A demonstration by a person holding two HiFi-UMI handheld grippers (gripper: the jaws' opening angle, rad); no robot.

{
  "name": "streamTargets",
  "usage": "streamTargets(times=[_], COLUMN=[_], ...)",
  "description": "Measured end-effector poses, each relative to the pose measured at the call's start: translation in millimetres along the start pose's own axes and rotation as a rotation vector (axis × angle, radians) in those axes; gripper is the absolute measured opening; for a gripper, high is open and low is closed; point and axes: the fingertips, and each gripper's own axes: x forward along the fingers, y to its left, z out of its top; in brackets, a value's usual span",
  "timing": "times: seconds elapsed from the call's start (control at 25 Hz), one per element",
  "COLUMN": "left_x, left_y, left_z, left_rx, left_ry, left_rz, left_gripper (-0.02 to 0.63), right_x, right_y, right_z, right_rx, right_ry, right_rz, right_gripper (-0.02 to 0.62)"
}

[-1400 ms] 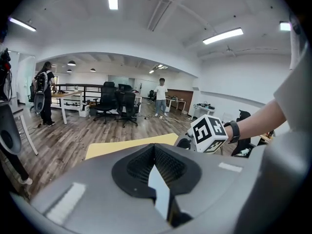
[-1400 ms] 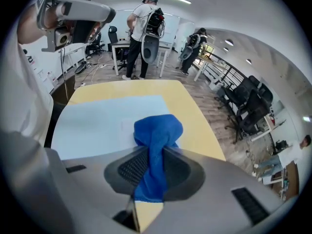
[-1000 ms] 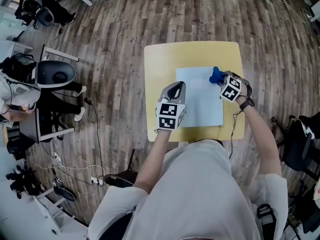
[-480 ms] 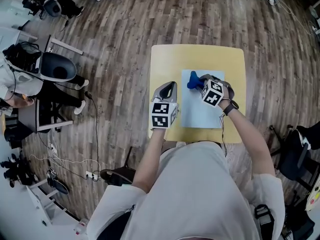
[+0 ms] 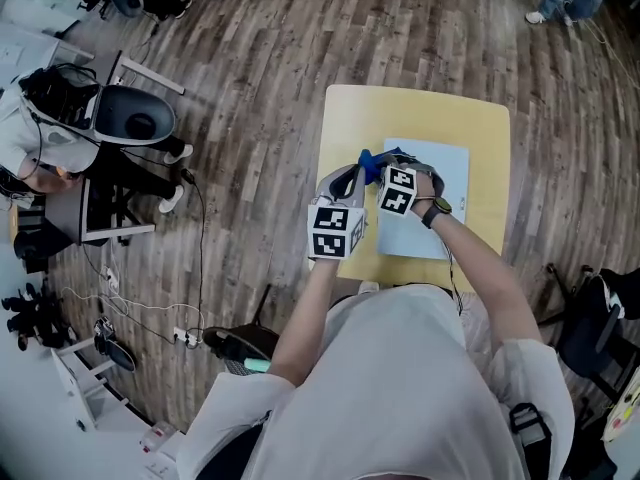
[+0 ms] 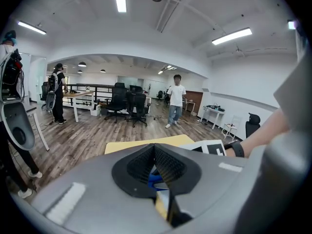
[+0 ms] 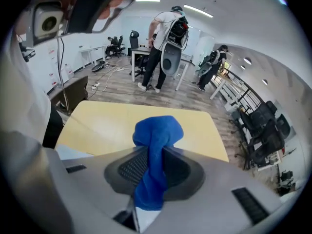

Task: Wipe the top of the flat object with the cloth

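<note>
**Q:** Two claws over one sheet in the head view. Where's the cloth?

**A:** The blue cloth (image 5: pixel 370 164) is bunched at the flat sheet's (image 5: pixel 440 208) left edge, near the worktop's (image 5: pixel 420 108) left edge. The right claw (image 5: pixel 386 171) pinches it, and the left claw (image 5: pixel 348 180) sits just beside it.

**Q:** And the left gripper view?

**A:** Its jaws meet at the tips with nothing between them (the cloth only shows beyond).

**Q:** The right gripper view?

**A:** Those jaws are clamped on the cloth's middle, with a wad poking past the tips. I'd press that wad flat and sweep in overlapping passes toward the sheet's right edge, while the left claw pins the sheet.
</note>
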Motion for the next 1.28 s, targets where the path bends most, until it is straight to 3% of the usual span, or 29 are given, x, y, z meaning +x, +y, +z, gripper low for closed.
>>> streamTargets(times=[0.12,0.36,0.84,1.28], left_x=[-2,4,20,20], left_y=[-4,-10,-56,-63], left_z=[-3,-6,2,0], left_rx=[0.002,0.007,0.048,0.058], left_ry=[0.000,0.002,-0.003,0.002], left_rz=[-0.006,-0.028,-0.136,-0.153], left_gripper=[0.009,0.009,0.009,0.009], right_x=[4,-14,-72,-114], right_y=[5,2,-1,1], right_z=[-11,-37,-148,-226], right_rx=[-0.025,0.042,0.195,0.332], right_ry=[0.020,0.022,0.163,0.263], right_rz=[-0.008,-0.032,-0.103,-0.157], right_gripper=[0.091,0.091,0.092,0.092])
